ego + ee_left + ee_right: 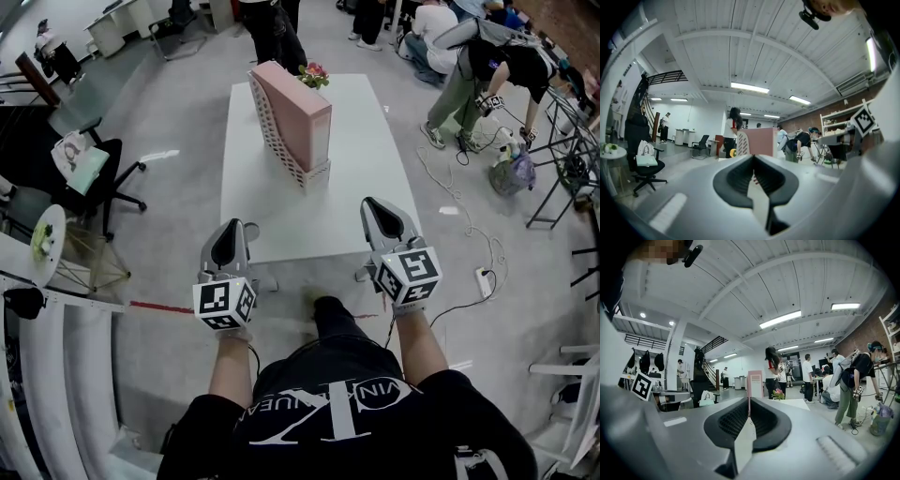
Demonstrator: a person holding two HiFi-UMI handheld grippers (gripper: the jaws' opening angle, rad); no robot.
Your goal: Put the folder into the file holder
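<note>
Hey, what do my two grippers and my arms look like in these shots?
Both the left hand-held gripper and the right hand-held gripper have smooth grey tapered shells with black ribbed pads inside. Each carries a white cube printed with black square markers. The person wears a black short-sleeved T-shirt with white lettering.

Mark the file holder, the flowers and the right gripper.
file holder [275,127], head view, its perforated side wall.
flowers [313,74], head view, the pink blooms.
right gripper [375,204], head view, tips of its shut jaws.
</note>
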